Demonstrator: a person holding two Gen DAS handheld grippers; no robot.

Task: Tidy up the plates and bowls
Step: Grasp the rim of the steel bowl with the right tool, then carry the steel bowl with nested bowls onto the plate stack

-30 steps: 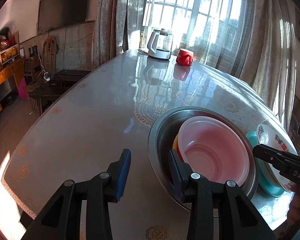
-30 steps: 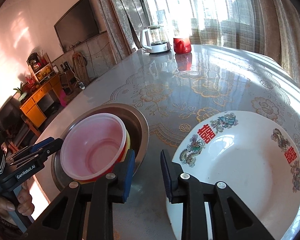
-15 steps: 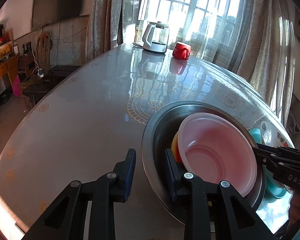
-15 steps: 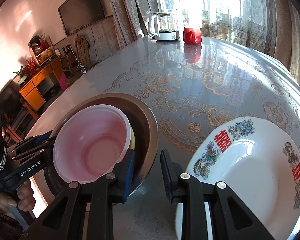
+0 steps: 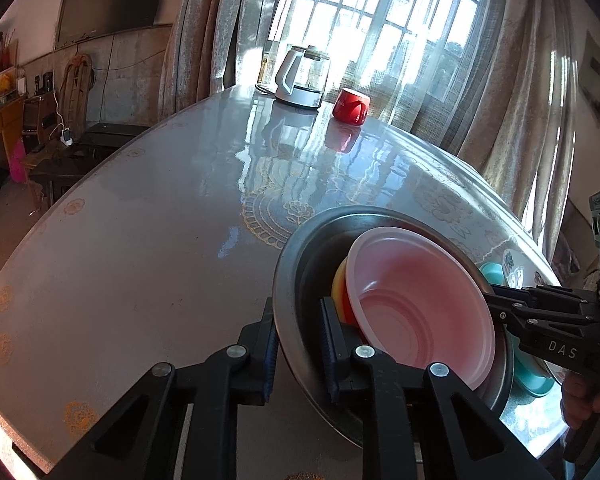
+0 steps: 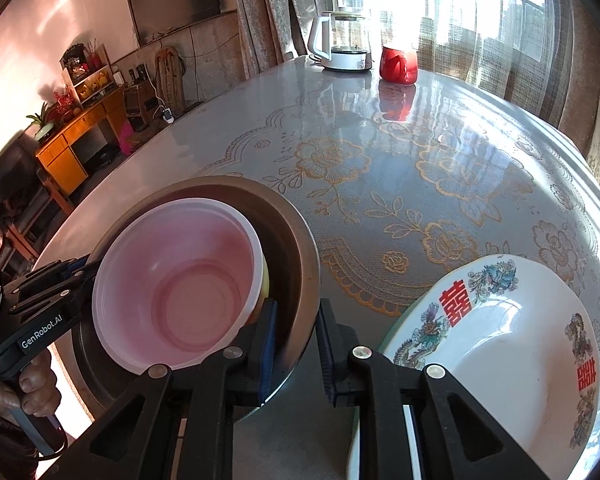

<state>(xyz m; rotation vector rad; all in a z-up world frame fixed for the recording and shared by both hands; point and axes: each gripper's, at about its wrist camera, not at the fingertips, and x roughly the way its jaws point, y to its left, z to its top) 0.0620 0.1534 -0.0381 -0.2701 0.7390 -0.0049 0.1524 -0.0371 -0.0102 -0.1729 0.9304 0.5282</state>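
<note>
While both sets of fingers are closing astride opposite rims of the steel basin [image 5: 296,248], left gripper [image 5: 298,344] and right gripper [image 6: 296,344] are not yet clamping it.

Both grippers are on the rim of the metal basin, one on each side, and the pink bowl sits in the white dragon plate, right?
Not quite. The pink bowl sits inside the metal basin, as the right wrist view shows; the dragon plate lies empty beside it. The left gripper and right gripper do straddle opposite rims, jaws closing.
</note>
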